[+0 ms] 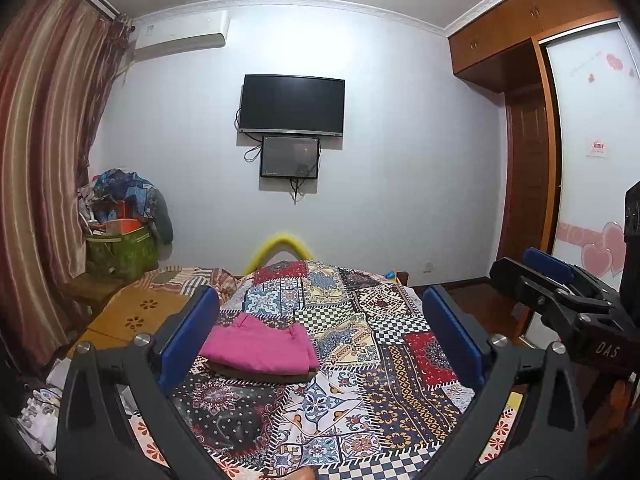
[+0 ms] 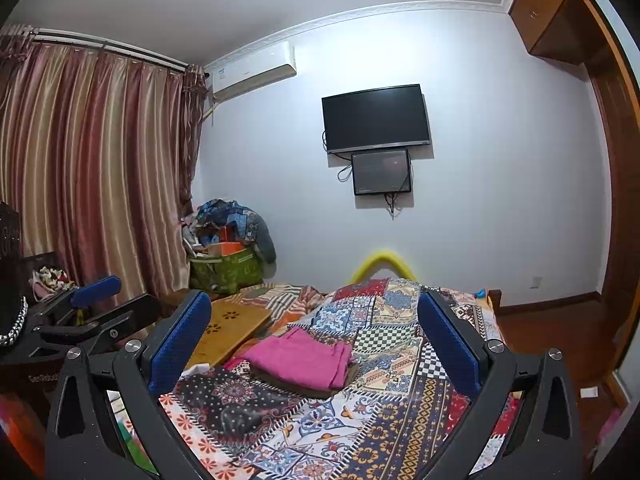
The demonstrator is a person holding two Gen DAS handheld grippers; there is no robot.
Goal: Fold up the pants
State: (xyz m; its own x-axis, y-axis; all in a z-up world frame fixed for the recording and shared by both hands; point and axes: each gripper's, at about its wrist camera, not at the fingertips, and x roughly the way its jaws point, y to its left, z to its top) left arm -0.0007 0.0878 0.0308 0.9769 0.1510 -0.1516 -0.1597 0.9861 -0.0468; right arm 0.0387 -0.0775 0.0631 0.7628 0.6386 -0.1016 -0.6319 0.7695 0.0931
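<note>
Pink pants (image 1: 262,346) lie folded on top of a folded brown garment (image 1: 260,376) on the patterned bedspread (image 1: 380,360). In the right wrist view the pink pants (image 2: 300,356) rest on the same brown garment (image 2: 304,389). My left gripper (image 1: 320,336) is open, raised above the bed, with nothing between its blue pads (image 1: 188,336). My right gripper (image 2: 314,340) is open too and holds nothing. The right gripper (image 1: 556,280) shows at the right edge of the left wrist view; the left gripper (image 2: 94,296) shows at the left of the right wrist view.
A wooden lap table (image 2: 228,330) lies on the bed's left side. A green bag (image 1: 120,252) piled with clutter stands by the striped curtain (image 1: 44,160). A television (image 1: 292,106) hangs on the far wall. A wooden wardrobe (image 1: 532,168) stands at the right.
</note>
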